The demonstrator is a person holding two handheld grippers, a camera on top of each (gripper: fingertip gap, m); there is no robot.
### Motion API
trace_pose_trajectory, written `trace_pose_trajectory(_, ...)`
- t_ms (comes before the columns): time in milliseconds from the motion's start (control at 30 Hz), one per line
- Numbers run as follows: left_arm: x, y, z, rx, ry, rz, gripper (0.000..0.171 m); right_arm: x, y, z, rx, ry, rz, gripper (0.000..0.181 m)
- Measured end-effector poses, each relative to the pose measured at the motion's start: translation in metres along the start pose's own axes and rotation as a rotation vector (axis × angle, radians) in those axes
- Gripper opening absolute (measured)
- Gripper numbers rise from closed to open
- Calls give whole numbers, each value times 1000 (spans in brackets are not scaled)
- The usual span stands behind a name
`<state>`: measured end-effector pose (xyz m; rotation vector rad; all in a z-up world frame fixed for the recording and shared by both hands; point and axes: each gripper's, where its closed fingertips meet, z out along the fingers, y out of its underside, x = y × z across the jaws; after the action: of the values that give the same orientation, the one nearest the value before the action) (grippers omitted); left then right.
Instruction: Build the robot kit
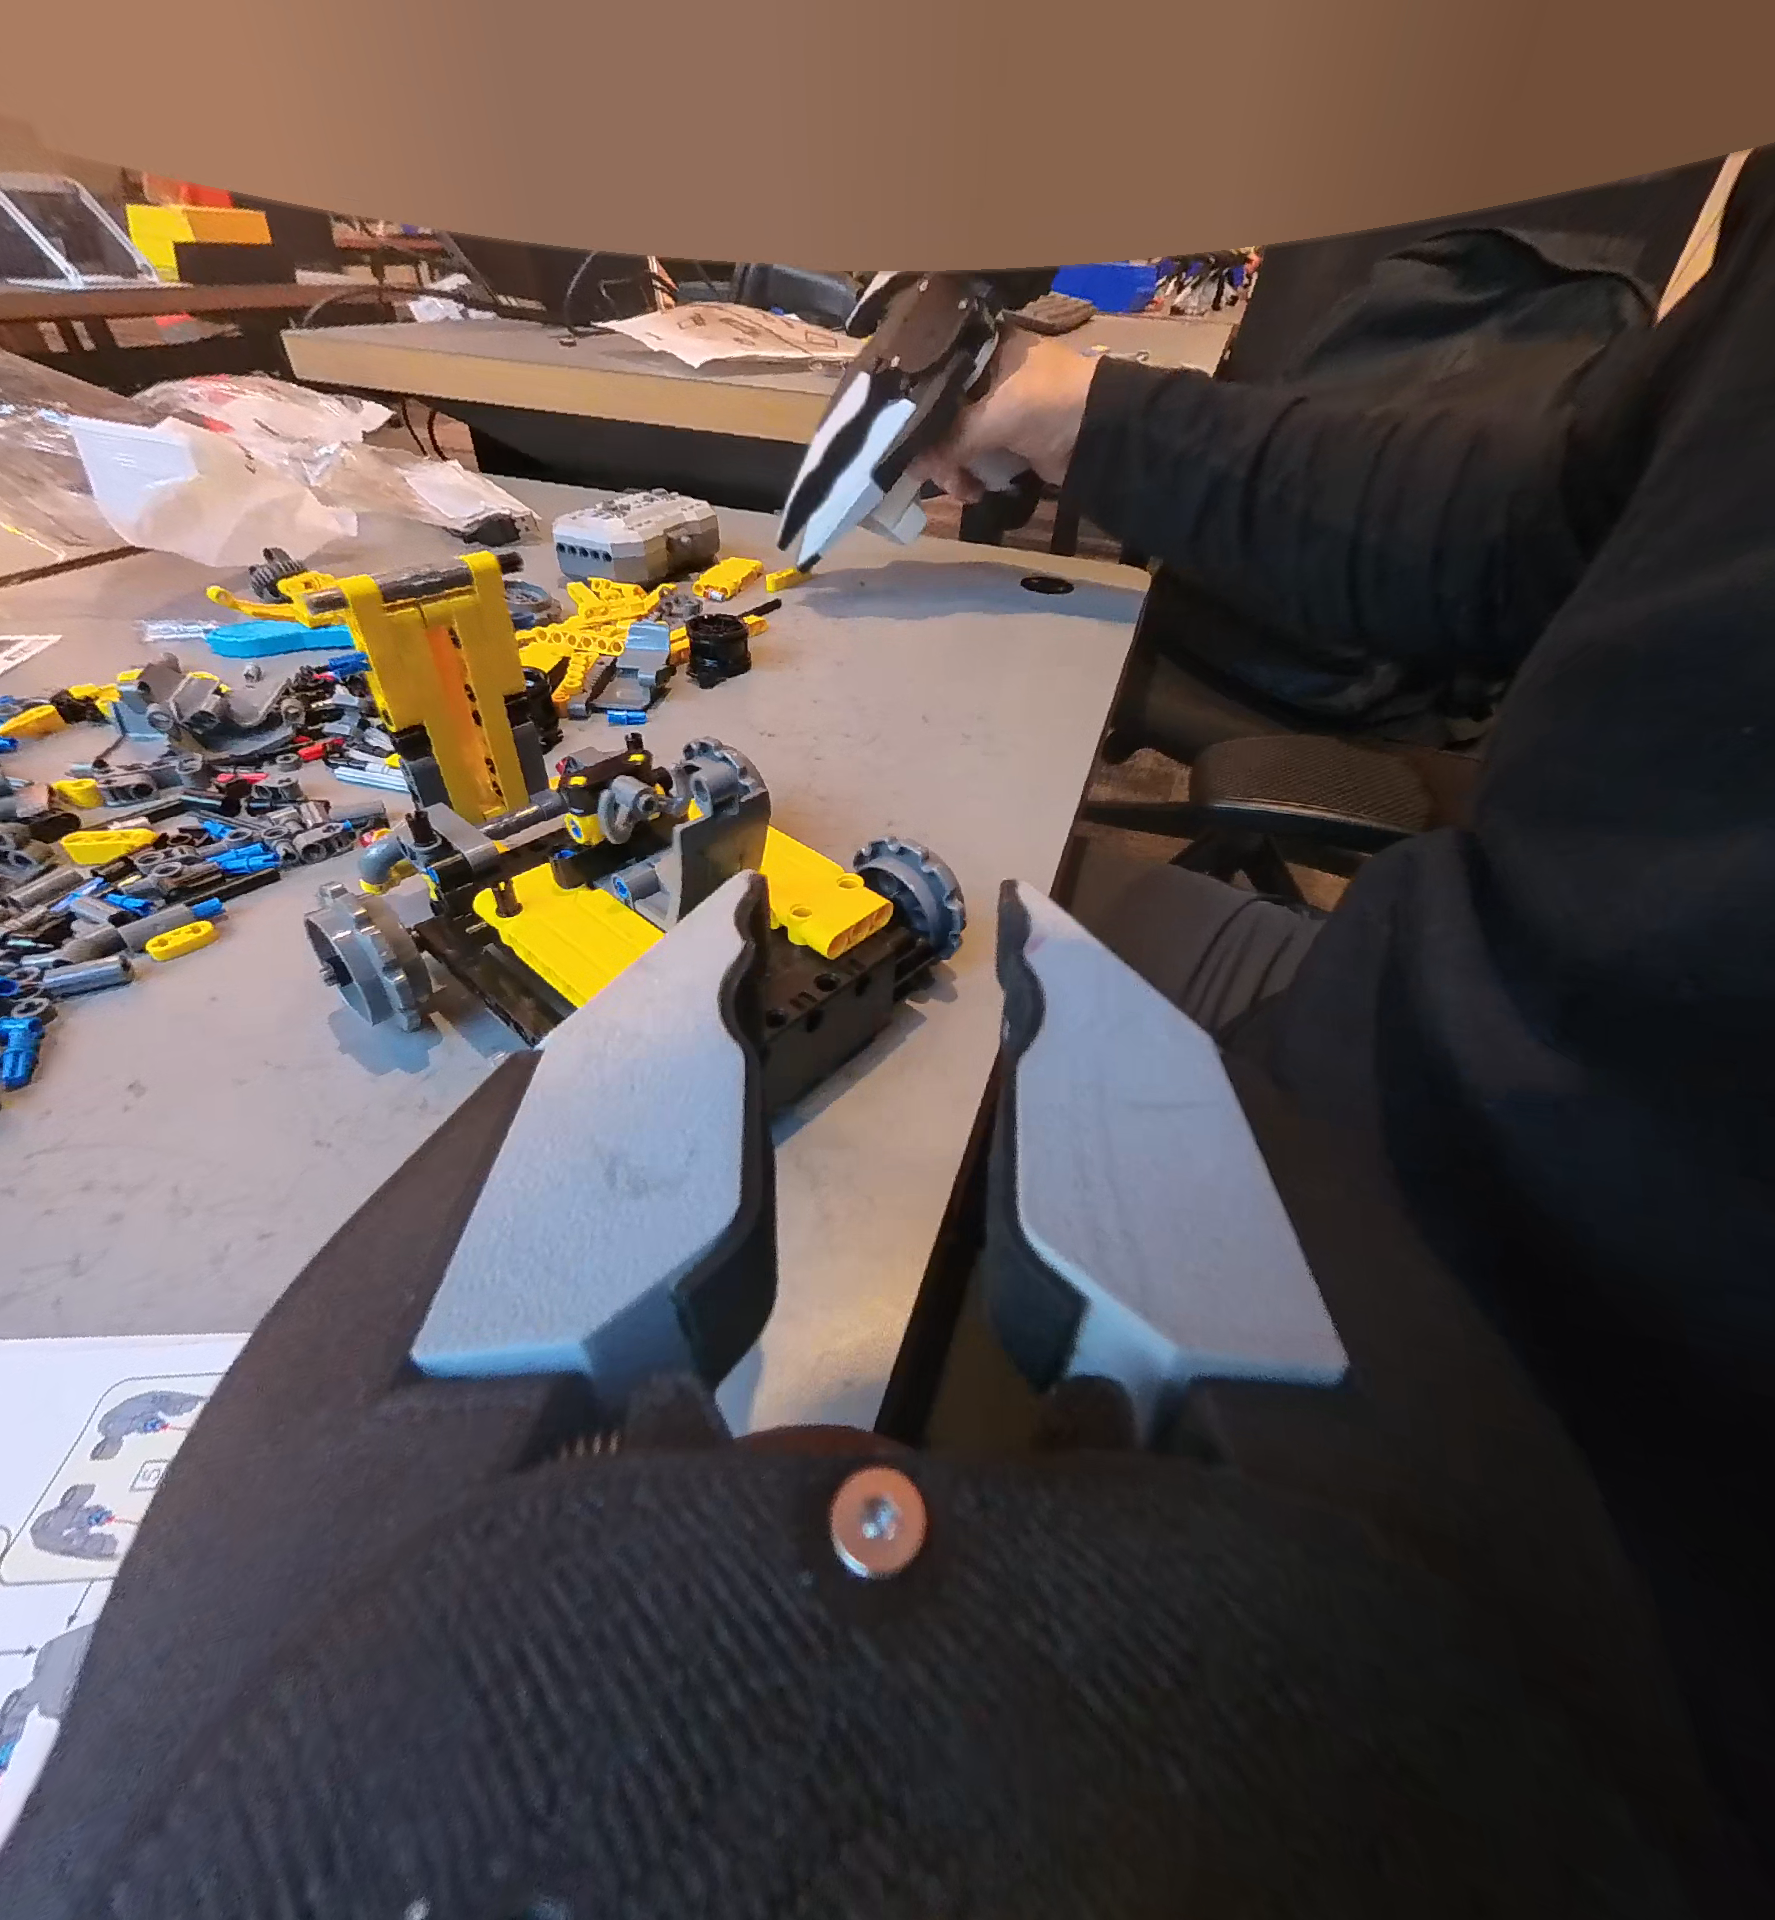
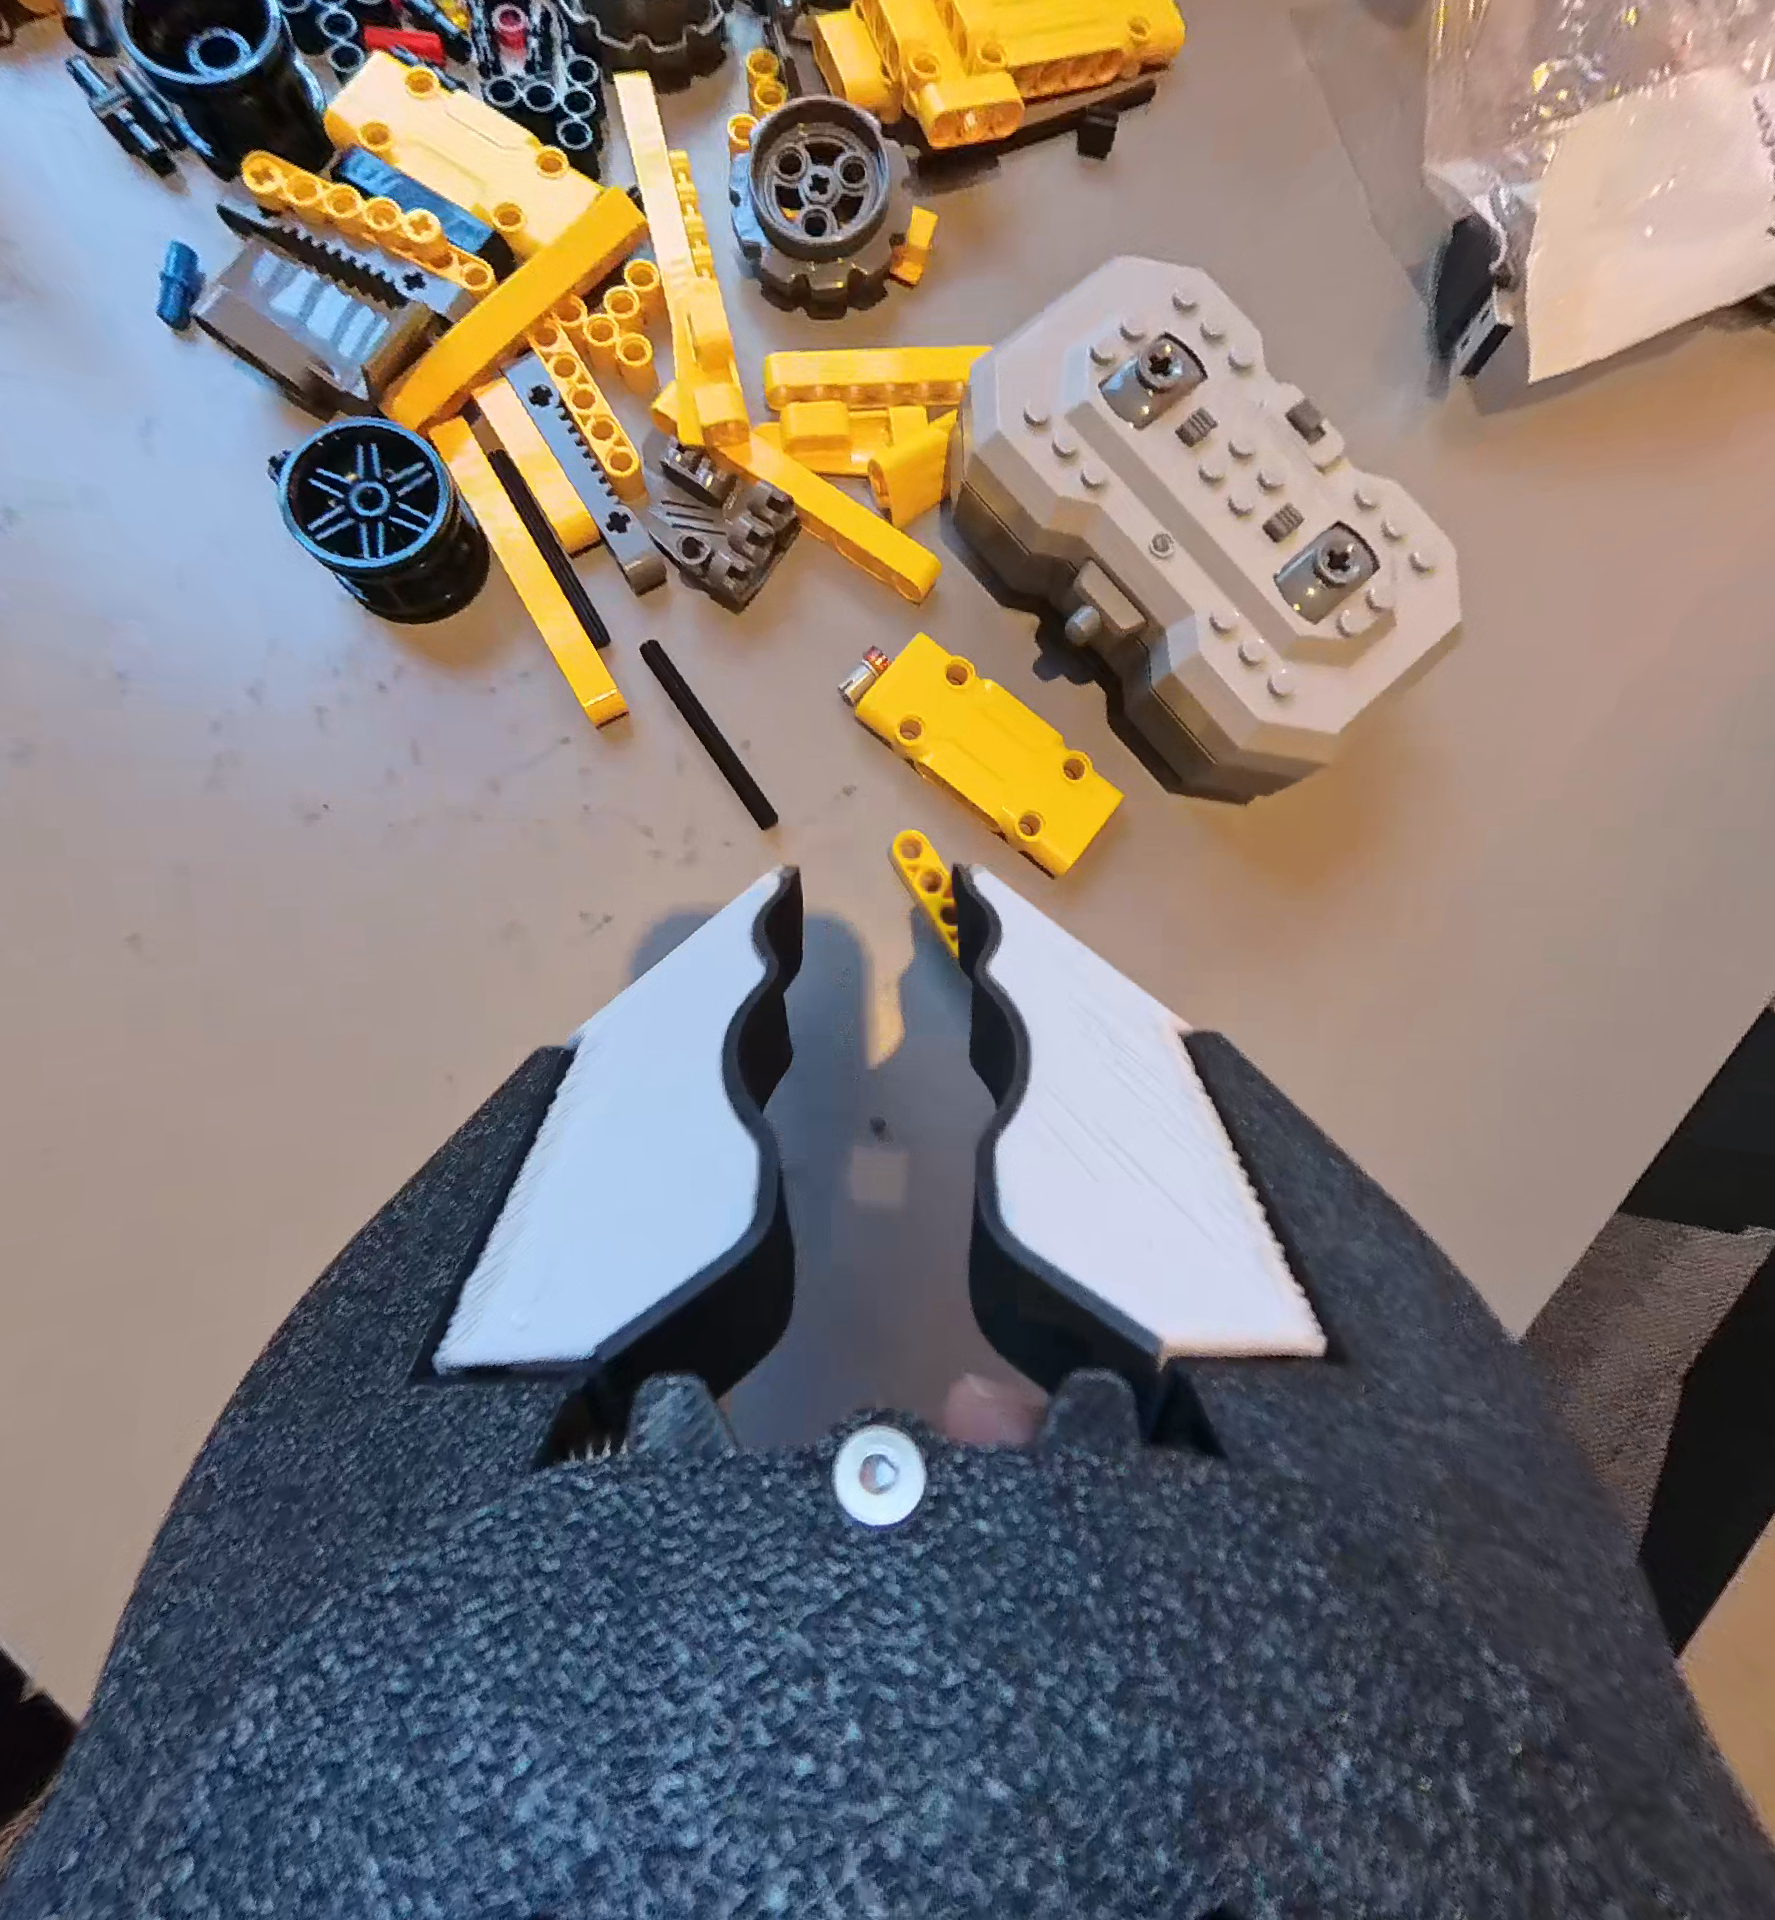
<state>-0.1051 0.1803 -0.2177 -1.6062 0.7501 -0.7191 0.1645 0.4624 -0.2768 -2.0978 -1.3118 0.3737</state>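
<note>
**Two grippers over a table of yellow and grey building parts**

In the left wrist view, a printed instruction sheet (image 1: 41, 1507) lies at 8 o'clock on the grey table (image 1: 239, 1195). At 9 o'clock spreads a heap of small loose parts (image 1: 83, 862) in blue, grey, black and yellow. Toward the centre stands a half-built yellow and black vehicle model (image 1: 592, 894) with grey toothed wheels and an upright yellow mast. The left gripper (image 1: 878, 914) hovers at the model's near end, its jaws apart, with the left fingertip overlapping the black chassis; whether it touches cannot be told. At 12 o'clock sits a grey battery box (image 1: 639, 535), and at 1 o'clock a hand (image 1: 1018, 426) in a dark sleeve holds the right gripper (image 1: 805, 561), tip down on a small yellow beam (image 1: 787, 578).

In the right wrist view, a black spoked wheel hub (image 2: 379, 520) rests at 10 o'clock beside a jumble of yellow beams (image 2: 550, 353). A loose black axle (image 2: 708, 734) lies at 11 o'clock. The right gripper (image 2: 872, 883) has its jaws apart, nothing clamped; the small yellow beam (image 2: 922, 883) lies against the inner edge of its right finger. A yellow panel (image 2: 987, 753) and the grey battery box (image 2: 1205, 530) sit at 1 o'clock, and a clear plastic bag (image 2: 1641, 156) at 2 o'clock.
</note>
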Motion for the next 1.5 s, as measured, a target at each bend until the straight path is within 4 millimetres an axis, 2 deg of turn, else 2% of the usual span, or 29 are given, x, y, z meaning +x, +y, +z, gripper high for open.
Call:
trace_pose_trajectory(300,-2,0,-2,2,1,-16,41,1,14,10,-40,-88,50,33)
trace_pose_trajectory(367,-2,0,-2,0,0,-17,41,-3,14,12,-37,-118,49,23)
trace_pose_trajectory(467,-2,0,-2,2,2,-17,40,-7,12,14,-37,-132,30,19)
trace_pose_trajectory(667,-3,0,0,-3,-2,-29,40,-18,9,7,-48,-117,-61,24)
trace_pose_trajectory(800,-2,2,3,-17,-1,-17,40,-12,9,-3,-28,-99,-55,28)
trace_pose_trajectory(933,-2,3,4,-24,-6,-9,40,-4,27,-3,-112,-93,-45,29)
trace_pose_trajectory(967,-2,3,4,-24,-6,-9,40,-6,30,-2,-124,-115,-35,24)
trace_pose_trajectory(1000,-2,3,4,-24,-6,-9,40,-10,30,-2,-119,-150,-20,8)
trace_pose_trajectory(1100,-2,3,4,-24,-5,-8,40,-17,29,-2,-126,-174,15,6)
trace_pose_trajectory(1333,0,3,3,-23,1,0,40,-96,10,-13,-109,-534,177,6)
trace_pose_trajectory(1500,1,4,3,-28,5,7,40,-116,5,-9,-141,-590,210,6)
